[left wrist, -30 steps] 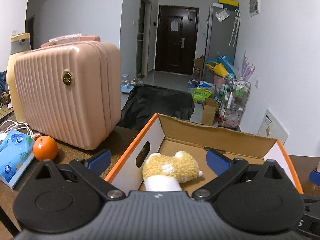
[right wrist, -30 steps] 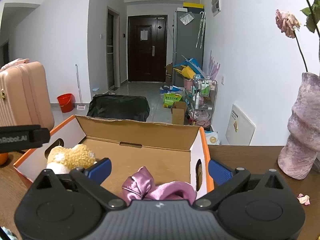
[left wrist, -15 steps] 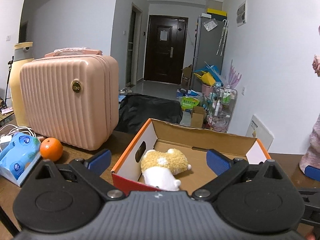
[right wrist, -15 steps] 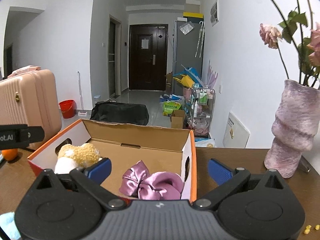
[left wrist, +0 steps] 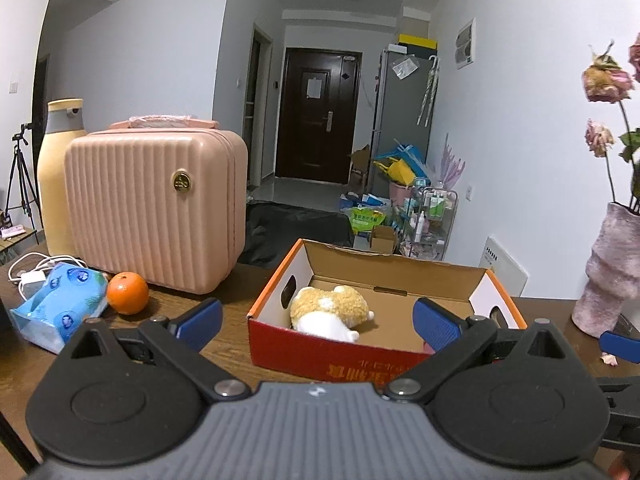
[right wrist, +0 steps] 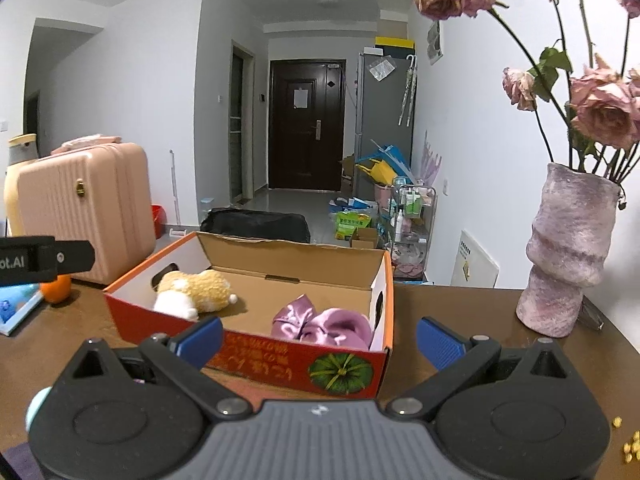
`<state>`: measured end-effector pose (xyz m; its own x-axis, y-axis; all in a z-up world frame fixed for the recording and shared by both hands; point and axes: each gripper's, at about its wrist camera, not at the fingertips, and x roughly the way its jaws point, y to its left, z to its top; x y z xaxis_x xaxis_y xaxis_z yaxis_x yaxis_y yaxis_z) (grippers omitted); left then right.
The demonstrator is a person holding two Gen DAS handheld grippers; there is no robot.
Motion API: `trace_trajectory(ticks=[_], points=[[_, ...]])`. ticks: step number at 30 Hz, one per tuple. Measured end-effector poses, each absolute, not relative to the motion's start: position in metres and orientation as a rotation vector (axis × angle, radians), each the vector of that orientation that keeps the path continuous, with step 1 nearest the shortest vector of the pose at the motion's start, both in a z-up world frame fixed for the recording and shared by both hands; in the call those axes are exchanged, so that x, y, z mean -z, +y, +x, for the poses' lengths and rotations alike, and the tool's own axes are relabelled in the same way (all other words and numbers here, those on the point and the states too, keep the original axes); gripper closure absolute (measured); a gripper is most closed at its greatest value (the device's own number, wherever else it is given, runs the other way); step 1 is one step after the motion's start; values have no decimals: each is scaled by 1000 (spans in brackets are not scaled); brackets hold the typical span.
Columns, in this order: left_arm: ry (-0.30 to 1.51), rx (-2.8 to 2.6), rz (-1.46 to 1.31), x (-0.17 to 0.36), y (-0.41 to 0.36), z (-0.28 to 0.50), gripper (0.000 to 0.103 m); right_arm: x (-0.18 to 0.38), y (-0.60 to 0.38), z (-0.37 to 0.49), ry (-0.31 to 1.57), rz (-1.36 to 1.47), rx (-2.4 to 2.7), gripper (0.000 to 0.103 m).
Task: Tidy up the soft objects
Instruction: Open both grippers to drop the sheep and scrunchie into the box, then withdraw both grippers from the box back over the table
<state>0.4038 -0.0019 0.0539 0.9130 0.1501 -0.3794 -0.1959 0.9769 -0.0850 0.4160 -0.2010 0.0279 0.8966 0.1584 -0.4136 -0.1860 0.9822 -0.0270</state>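
Observation:
An open red and orange cardboard box [left wrist: 360, 356] [right wrist: 256, 350] stands on the brown table. A tan and white plush toy [left wrist: 330, 313] [right wrist: 192, 290] lies in its left part. A crumpled purple satin cloth [right wrist: 320, 324] lies in its right part. My left gripper [left wrist: 316, 322] is open and empty, held in front of the box. My right gripper [right wrist: 320, 338] is open and empty, in front of the box's right half. A part of the left gripper [right wrist: 40, 258] shows at the left edge of the right wrist view.
A pink hard case [left wrist: 156, 208] stands at the left with a cream bottle [left wrist: 56, 176] behind it. An orange [left wrist: 128, 298] and a blue tissue pack [left wrist: 60, 308] lie before it. A purple vase [right wrist: 568, 256] with dried roses stands at the right.
Both grippers have pulled back and up from the box, which now shows whole and farther off. The toy and the cloth stay in the box.

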Motion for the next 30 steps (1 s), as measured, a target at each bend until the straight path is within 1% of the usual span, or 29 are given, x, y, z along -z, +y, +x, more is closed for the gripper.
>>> trace_trajectory(ticks=[22,30], points=[[316,-128,-70,-57,12,284,0,-25,-185,286,370,-52,-240,0],[316,-108,-84,-45,20,244,0,-15,-171,248,372,-64,-260,0]])
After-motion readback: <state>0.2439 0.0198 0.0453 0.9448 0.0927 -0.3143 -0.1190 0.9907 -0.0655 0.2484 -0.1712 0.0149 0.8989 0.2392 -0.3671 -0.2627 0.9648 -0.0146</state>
